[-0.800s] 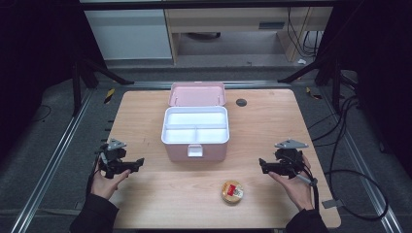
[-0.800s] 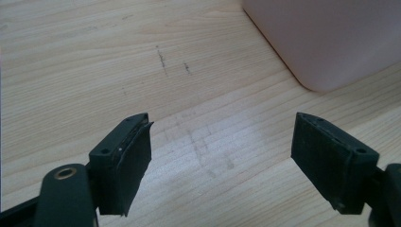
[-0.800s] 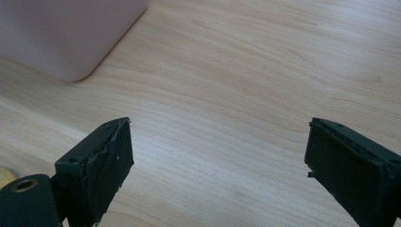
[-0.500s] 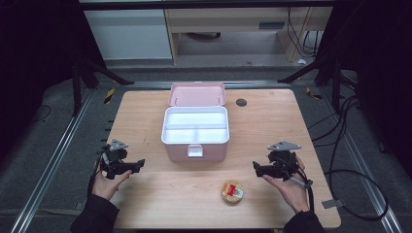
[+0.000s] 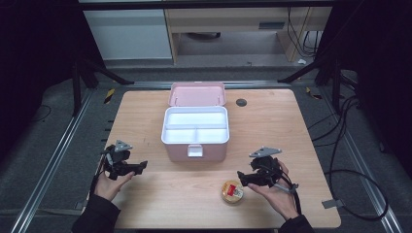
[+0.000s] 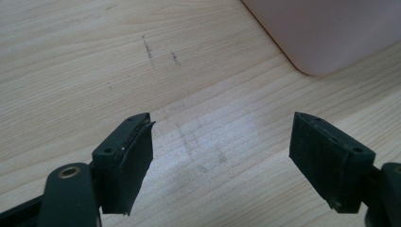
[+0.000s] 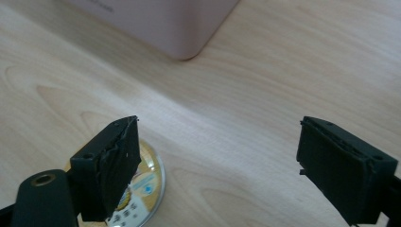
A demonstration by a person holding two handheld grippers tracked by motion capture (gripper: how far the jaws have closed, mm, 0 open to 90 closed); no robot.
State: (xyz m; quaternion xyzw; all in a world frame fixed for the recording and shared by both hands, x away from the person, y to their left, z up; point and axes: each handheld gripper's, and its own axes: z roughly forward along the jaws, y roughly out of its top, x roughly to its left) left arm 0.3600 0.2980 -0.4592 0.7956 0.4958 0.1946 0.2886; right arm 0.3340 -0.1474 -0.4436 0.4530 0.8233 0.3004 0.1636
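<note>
A: What is the left gripper (image 5: 141, 166) doing?
B: Hovering wide apart, gripping nothing, left of the pink box (image 5: 196, 130).
A: And the right gripper (image 5: 241, 175)?
B: Gaping too, hanging empty just beside the round tin (image 5: 232, 191).

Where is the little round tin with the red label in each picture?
High view: the round tin lies on the table near the front edge, just left of the right hand-held gripper.
Left gripper view: the tin is not in this picture.
Right gripper view: the tin peeks out at the bottom left, behind the left jaw.
Shared landmark: the pink box.
</note>
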